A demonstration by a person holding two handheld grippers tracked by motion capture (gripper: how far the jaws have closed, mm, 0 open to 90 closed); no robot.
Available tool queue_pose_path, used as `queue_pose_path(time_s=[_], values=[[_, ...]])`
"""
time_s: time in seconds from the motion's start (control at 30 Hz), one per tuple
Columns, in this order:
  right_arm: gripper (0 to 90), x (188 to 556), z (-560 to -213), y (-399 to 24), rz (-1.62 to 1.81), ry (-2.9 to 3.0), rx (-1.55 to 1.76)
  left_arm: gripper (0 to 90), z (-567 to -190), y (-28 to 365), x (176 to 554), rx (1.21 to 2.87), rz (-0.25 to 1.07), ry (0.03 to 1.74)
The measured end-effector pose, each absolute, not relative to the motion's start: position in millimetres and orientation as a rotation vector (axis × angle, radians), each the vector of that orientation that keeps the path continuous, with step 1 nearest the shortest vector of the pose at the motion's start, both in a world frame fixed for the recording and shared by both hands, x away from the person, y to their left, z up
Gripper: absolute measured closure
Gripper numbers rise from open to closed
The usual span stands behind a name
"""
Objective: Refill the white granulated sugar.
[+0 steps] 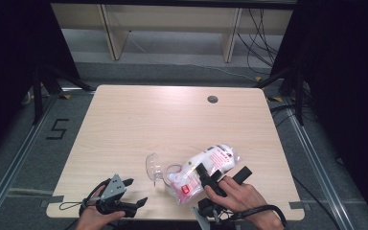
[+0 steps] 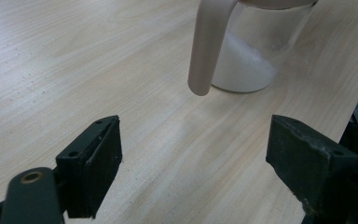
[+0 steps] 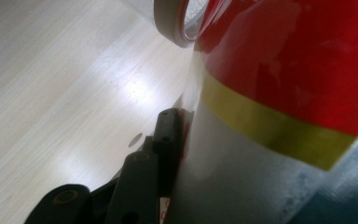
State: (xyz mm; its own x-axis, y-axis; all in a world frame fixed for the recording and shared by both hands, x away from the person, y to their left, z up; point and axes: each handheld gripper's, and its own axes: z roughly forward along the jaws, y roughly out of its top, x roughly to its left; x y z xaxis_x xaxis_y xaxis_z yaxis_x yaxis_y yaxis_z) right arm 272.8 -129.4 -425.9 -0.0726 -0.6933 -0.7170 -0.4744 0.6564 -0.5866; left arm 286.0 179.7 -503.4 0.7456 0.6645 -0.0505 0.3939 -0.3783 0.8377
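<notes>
- Plastic bag [image 1: 206, 167] clamped in right gripper [image 1: 214, 178] jaws, tipped mouth-down over the jar [image 1: 171, 173] (pouring, surely) near the tabletop [image 1: 172, 120] front edge.
- Left gripper [image 1: 124, 194] waits with jaws spread, empty.

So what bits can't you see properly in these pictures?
- Bag's small print: too tiny in the high view.
- Jar top: cut off by the left gripper view's upper edge.
- Right tongs' far jaw: hidden behind the bag in the right gripper view.
- Bag's mouth: hidden by the jar's rim in the high view.
</notes>
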Motion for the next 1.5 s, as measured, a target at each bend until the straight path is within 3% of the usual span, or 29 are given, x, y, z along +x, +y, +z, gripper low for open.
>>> queue_pose_path(time_s=[1.5], values=[[70.7, 279.1, -427.1, -133.0, -0.18, 1.651, -0.99, 17.9, -502.9, 180.3, 285.9, 2.021, 0.364, 0.801]])
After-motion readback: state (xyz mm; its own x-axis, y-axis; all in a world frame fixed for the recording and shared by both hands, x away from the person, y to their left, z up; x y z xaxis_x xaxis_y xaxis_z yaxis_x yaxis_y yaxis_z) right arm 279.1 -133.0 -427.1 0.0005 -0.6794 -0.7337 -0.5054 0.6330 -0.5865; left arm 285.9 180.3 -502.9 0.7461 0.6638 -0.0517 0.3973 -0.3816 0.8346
